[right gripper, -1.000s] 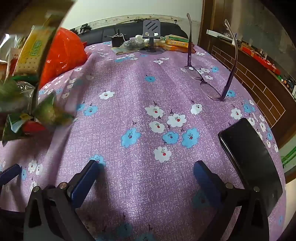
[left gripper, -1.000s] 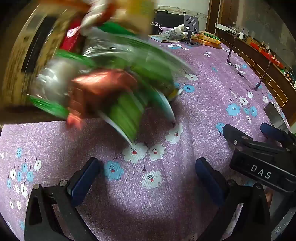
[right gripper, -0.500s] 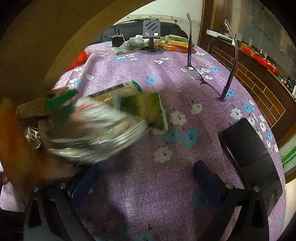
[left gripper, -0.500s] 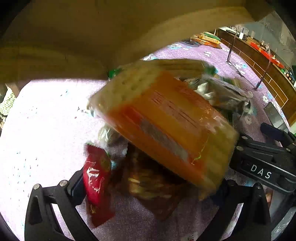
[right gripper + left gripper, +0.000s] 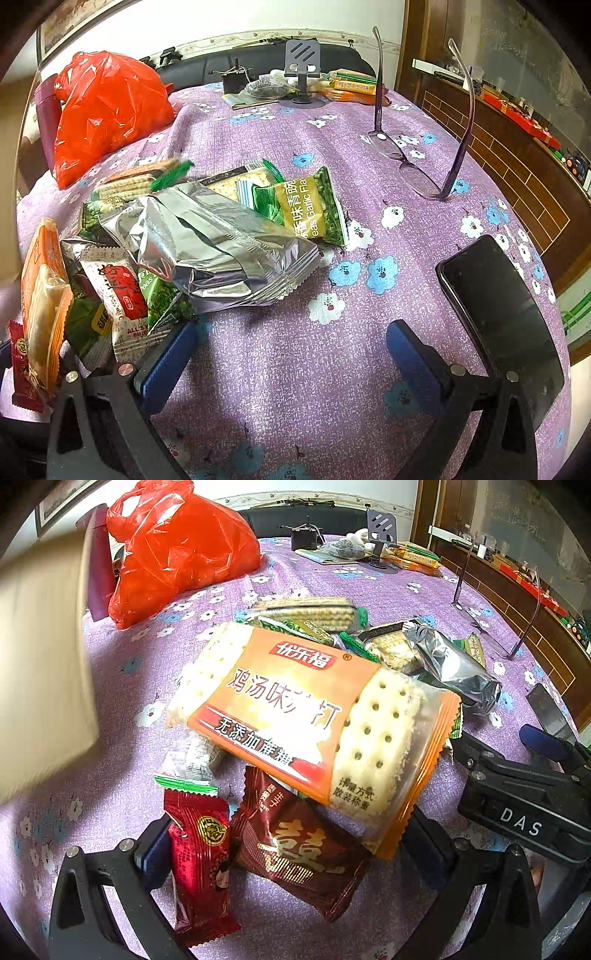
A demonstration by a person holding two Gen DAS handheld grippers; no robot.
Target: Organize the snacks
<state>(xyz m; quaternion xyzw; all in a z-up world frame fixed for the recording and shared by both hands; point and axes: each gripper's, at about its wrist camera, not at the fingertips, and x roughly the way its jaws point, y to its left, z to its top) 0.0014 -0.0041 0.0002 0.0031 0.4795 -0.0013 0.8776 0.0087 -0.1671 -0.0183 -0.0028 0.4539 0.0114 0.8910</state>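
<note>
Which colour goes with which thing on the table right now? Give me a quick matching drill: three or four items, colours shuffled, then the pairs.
Things:
1. cracker pack
2. plastic bag
3. foil pouch
4. phone

Colours:
A. silver
B. black
C. orange with white crackers showing
D. bright red

Pairs: 1-C, 2-D, 3-A, 4-B

Both the left gripper and the right gripper stand open and hold nothing.

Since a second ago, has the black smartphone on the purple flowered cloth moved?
No. The black smartphone lies where it did, just right of the upturned purple glasses.
</note>
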